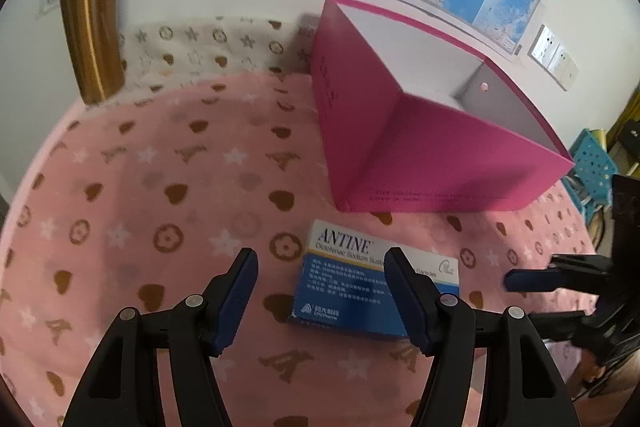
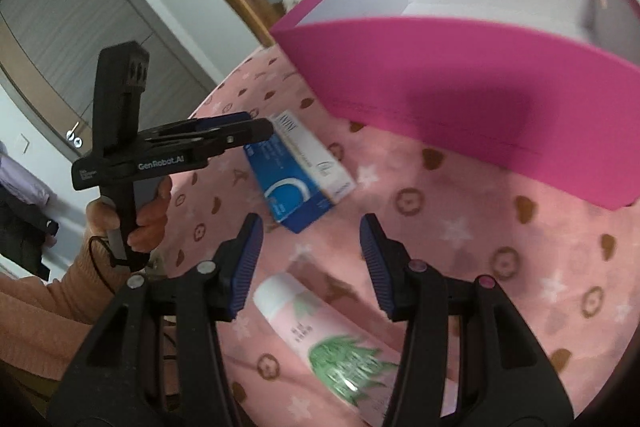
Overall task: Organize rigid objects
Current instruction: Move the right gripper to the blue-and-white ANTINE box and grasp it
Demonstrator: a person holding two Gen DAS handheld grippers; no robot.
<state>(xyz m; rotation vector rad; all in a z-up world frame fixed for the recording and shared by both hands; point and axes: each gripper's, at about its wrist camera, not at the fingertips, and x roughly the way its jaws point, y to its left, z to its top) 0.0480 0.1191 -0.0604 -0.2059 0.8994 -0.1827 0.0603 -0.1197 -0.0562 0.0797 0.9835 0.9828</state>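
A blue-and-white medicine carton [image 1: 352, 283] lies flat on the pink patterned cloth [image 1: 160, 187], just in front of an open magenta box [image 1: 420, 147] with a white inside. My left gripper [image 1: 320, 263] hangs open over the carton's near edge, and its right finger covers part of the carton. In the right wrist view a pink tube with a green plant print [image 2: 320, 331] lies on the cloth below my open right gripper [image 2: 311, 231], not pinched. The carton [image 2: 296, 175] and magenta box [image 2: 460, 87] lie beyond it.
A gold tumbler [image 1: 94, 27] stands at the back left by the wall. A hand [image 2: 136, 219] holds the left gripper [image 2: 258, 126] at the left. The right gripper [image 1: 520, 299] shows at the right edge. A blue crate [image 1: 592, 163] sits past the table.
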